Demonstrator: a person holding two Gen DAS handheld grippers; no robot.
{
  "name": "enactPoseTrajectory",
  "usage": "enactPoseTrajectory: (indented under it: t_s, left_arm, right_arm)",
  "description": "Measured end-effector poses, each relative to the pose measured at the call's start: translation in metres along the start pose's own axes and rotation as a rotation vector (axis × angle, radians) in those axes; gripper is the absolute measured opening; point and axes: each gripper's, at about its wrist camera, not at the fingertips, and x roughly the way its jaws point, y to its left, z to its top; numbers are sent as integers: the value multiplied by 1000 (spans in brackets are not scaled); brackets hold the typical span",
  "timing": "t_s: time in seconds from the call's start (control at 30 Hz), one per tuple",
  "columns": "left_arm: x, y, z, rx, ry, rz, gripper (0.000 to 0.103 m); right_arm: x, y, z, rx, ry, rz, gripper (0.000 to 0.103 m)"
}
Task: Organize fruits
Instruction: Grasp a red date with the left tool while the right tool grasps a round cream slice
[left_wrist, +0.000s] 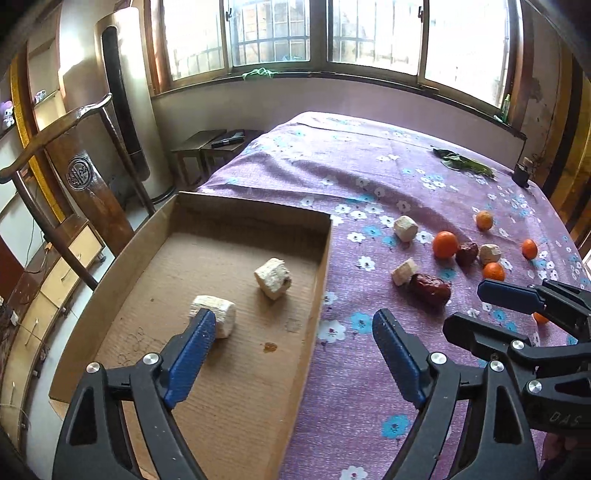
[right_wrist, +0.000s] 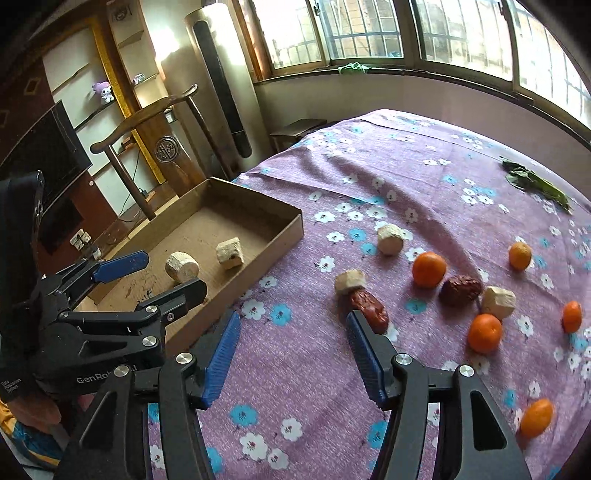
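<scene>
Two pale chunks are already lying in the cardboard box, which is sitting at the left of both views on the purple flowered cloth covering the bench. One chunk is lying just past the left gripper, whose jaws are standing wide with nothing between them. The other chunk is resting nearer the box's right wall.

The right gripper is hanging over the cloth at lower centre of its own view, jaws moderately apart and holding nothing. A red date is lying just beyond its right finger, touching a pale chunk.

The step in hand looks like the gap between a drop-off and the next pick. Still loose on the cloth at the right are several oranges, such as one at centre right, a second date, and more pale chunks.

The next move probably calls for the right gripper to straddle the near date or its neighbouring chunk, separating the two so only one is taken.
</scene>
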Motion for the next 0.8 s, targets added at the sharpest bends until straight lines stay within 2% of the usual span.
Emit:
enactPoseTrajectory:
  t_s: [0.27, 0.43, 0.8]
  left_arm:
    - [2, -40, -5, 47, 7, -52, 86]
    - [13, -59, -9, 67, 38, -82, 86]
    - [50, -83, -1, 3, 118, -157, 86]
  right_arm:
    - [-26, -37, -27, 70, -6, -60, 65]
    - [-29, -59, -44, 116, 7, -84, 65]
    - [-29, -80, -53, 146, 16, -79, 65]
